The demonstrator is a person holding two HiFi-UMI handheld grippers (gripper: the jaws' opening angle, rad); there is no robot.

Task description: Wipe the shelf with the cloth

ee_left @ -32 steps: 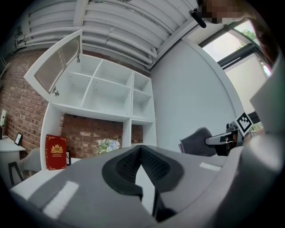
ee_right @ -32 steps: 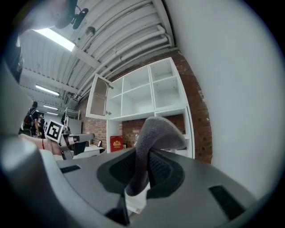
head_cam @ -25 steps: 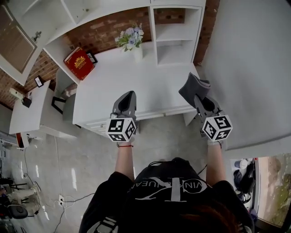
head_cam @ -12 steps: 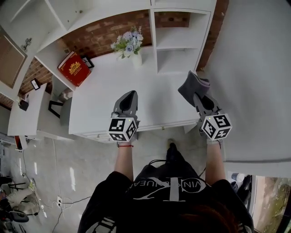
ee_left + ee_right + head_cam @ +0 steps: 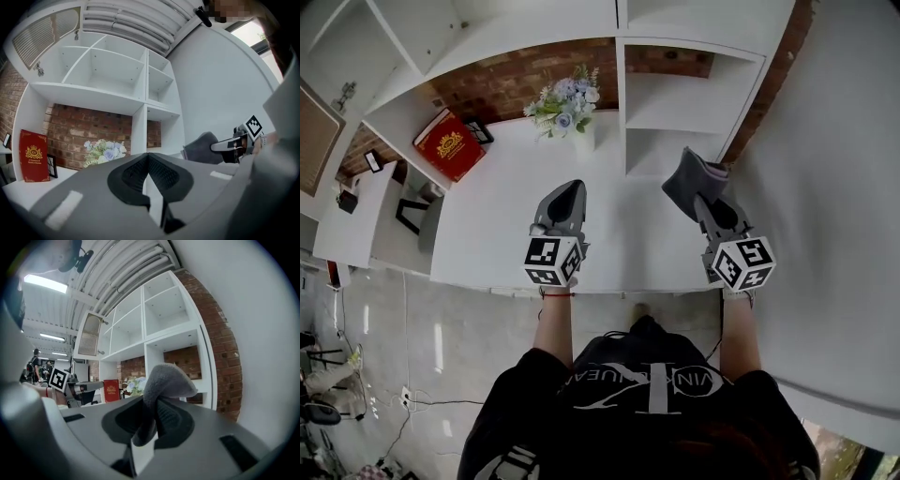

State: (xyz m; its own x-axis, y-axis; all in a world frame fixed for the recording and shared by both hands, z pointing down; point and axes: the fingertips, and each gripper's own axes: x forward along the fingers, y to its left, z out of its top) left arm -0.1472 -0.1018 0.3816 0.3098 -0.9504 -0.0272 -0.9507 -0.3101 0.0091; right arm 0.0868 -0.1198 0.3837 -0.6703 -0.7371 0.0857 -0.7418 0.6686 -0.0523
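Note:
A grey cloth (image 5: 692, 178) is pinched in my right gripper (image 5: 703, 203), which is shut on it; the cloth bulges up above the jaws (image 5: 167, 379) in the right gripper view. It hangs over the right end of the white desk top (image 5: 609, 239), just in front of the low shelf compartments (image 5: 675, 141) of the white shelf unit (image 5: 112, 89). My left gripper (image 5: 566, 194) hovers over the middle of the desk, jaws shut with nothing between them (image 5: 148, 157). From the left gripper view the cloth (image 5: 202, 147) shows at the right.
A vase of pale flowers (image 5: 565, 97) stands at the back of the desk. A red book (image 5: 447, 145) and a small dark frame (image 5: 477, 131) lean against the brick wall at the left. A plain white wall (image 5: 844, 187) closes the right side.
The person has stepped forward, so the desk and shelf have come closer under both grippers. The right gripper still holds the cloth and the left stays shut.

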